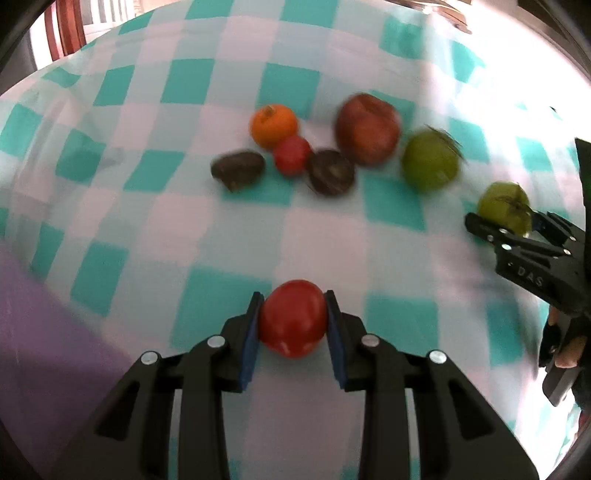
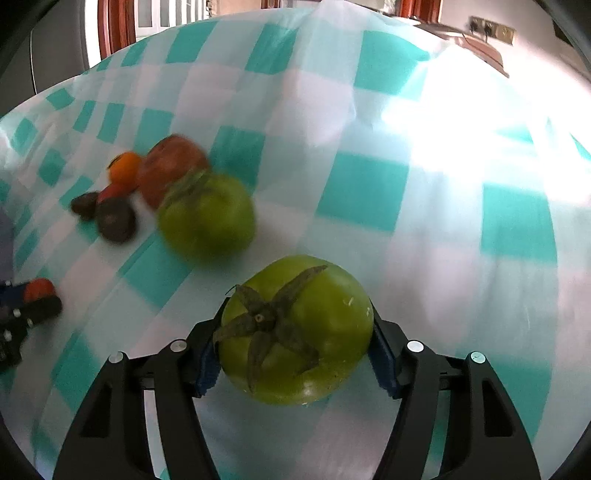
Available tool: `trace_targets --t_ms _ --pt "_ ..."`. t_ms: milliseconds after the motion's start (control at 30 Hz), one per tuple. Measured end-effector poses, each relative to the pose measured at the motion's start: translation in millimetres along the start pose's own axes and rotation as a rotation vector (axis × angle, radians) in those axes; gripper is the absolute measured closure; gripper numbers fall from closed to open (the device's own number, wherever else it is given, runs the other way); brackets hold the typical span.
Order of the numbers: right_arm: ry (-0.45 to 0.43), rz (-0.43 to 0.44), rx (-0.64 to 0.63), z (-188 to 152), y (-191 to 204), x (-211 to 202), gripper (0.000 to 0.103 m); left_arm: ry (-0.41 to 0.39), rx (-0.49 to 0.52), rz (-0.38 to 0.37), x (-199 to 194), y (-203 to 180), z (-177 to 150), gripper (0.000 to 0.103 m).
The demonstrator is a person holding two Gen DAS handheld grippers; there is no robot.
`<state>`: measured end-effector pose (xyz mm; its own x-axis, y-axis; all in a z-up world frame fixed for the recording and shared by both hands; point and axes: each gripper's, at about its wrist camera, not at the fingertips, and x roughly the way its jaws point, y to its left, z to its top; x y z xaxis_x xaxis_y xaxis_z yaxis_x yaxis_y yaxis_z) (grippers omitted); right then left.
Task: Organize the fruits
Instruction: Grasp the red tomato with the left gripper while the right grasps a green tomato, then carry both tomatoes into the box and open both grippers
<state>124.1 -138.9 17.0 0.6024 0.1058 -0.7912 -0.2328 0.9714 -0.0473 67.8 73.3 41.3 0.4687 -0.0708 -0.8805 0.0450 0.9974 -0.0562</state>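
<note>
My left gripper (image 1: 293, 319) is shut on a red tomato (image 1: 293, 317) above the checked tablecloth (image 1: 221, 236). My right gripper (image 2: 295, 339) is shut on a green tomato (image 2: 295, 332) with a dried calyx; it also shows at the right of the left wrist view (image 1: 504, 205). Beyond lie a second green tomato (image 1: 428, 160) (image 2: 207, 216), a large red apple (image 1: 367, 127) (image 2: 171, 164), an orange fruit (image 1: 273, 123) (image 2: 123, 171), a small red tomato (image 1: 291, 153) and two dark fruits (image 1: 238, 170) (image 1: 330, 171).
A purple surface (image 1: 44, 332) lies at the left of the left wrist view. Wooden chair backs (image 1: 62, 33) stand beyond the table's far edge. The left gripper with its tomato shows at the left edge of the right wrist view (image 2: 33, 295).
</note>
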Motion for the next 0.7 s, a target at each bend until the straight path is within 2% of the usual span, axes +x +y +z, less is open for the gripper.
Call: trace_targets --t_ms 100,233,400,533,700 --pt "0.027 0.017 0.042 -26.0 10.6 -27.8 0.038 0.010 0.003 -0.038 -16.5 -4.5 -23.5 0.070" --pt "0.081 0.032 0.062 -61.1 27.9 -52.6 0.038 0.029 0.059 -0.091 -42.1 -12.9 -61.7 0.070" --pt "0.159 0.057 0.171 -99.1 44.8 -81.4 0.038 0.025 0.115 -0.151 -73.6 -13.5 -103.6 0.070" --pt "0.187 0.055 0.266 -125.9 64.2 -114.8 0.038 -0.009 0.158 -0.196 -109.2 -5.1 -126.2 0.070" --pt "0.204 0.053 0.307 -146.5 88.3 -147.9 0.038 -0.054 0.188 -0.228 -152.9 14.6 -146.8 0.070"
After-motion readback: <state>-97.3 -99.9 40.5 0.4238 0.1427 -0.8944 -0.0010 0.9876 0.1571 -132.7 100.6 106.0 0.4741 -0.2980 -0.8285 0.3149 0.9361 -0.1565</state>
